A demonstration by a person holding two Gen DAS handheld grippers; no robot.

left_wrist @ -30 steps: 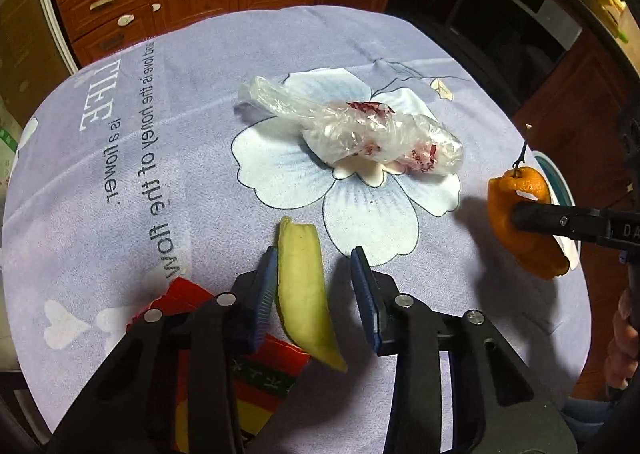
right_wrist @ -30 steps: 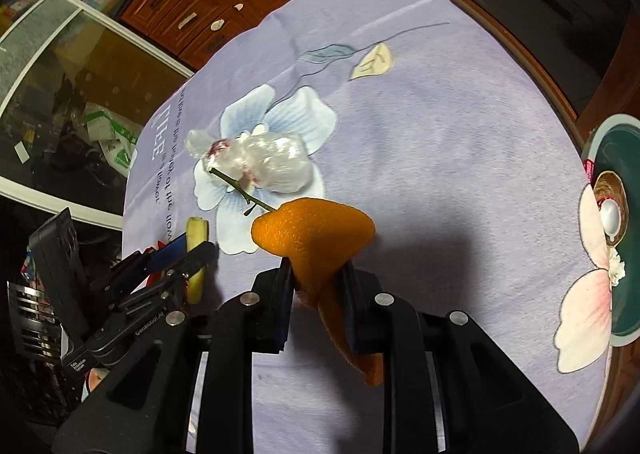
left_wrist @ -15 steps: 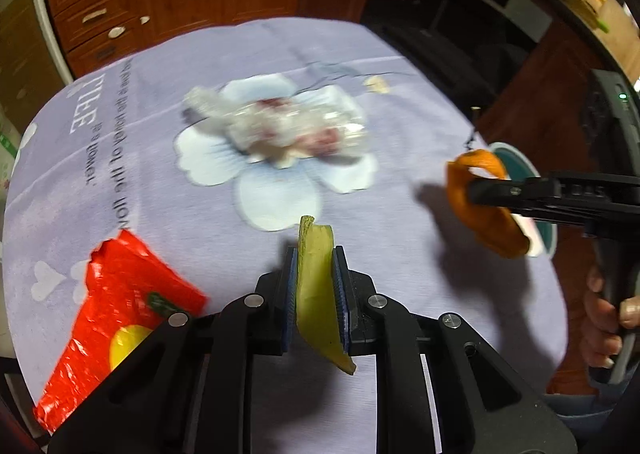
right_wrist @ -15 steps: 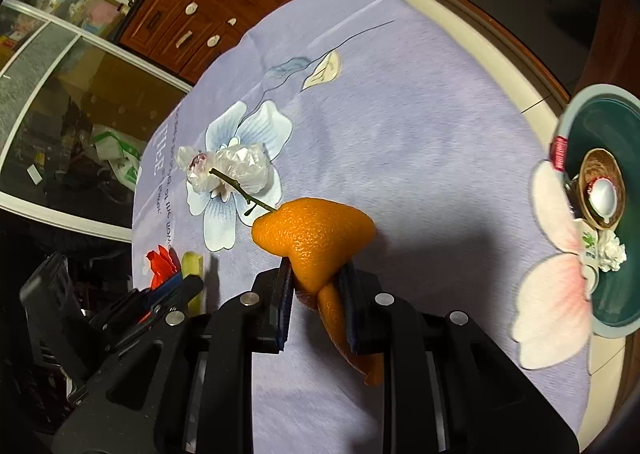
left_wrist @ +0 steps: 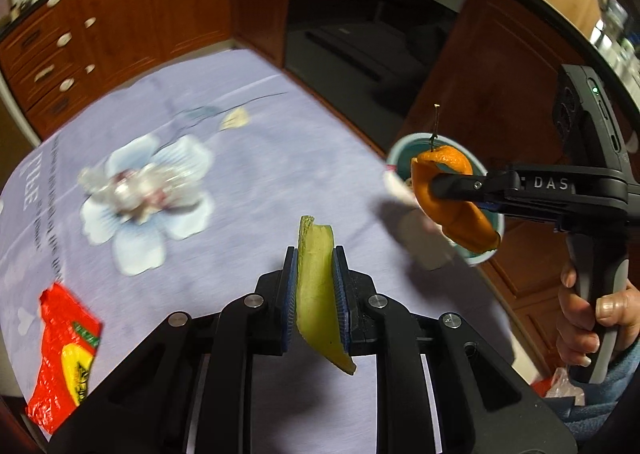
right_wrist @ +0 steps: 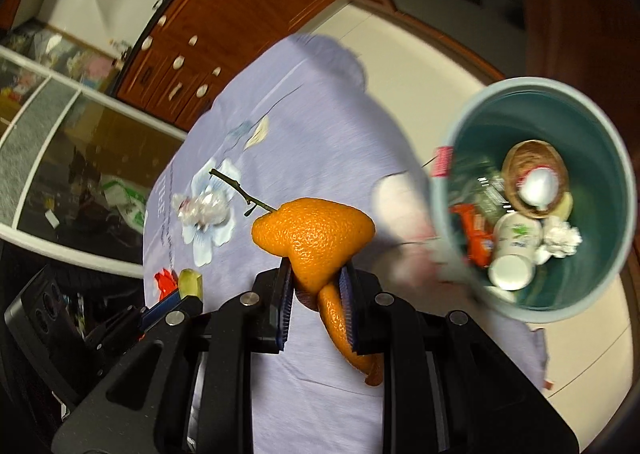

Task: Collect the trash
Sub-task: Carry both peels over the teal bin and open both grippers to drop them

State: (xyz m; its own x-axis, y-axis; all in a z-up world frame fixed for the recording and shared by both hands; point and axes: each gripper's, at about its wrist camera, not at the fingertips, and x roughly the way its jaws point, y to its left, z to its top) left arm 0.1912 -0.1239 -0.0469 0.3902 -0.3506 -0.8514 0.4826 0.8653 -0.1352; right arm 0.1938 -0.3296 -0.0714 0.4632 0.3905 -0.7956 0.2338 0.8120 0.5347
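My left gripper (left_wrist: 315,290) is shut on a yellow-green fruit rind (left_wrist: 318,294) and holds it above the lilac tablecloth (left_wrist: 248,126). My right gripper (right_wrist: 316,294) is shut on an orange peel with a twig (right_wrist: 316,240), lifted near the table's right edge; it also shows in the left wrist view (left_wrist: 448,198). A teal trash bin (right_wrist: 600,158) stands just beyond the table's edge, holding several pieces of rubbish. A crumpled clear plastic bag (left_wrist: 136,190) and a red wrapper (left_wrist: 64,350) lie on the cloth.
Wooden cabinets (left_wrist: 120,26) and a dark oven front (left_wrist: 360,34) stand behind the table. A glass door (right_wrist: 52,158) is at the left in the right wrist view. A person's hand (left_wrist: 580,318) grips the right handle.
My left gripper closed on the rind and lifted it off the cloth, swinging right. My right gripper carried the orange peel toward the teal bin, which now fills the right of its view.
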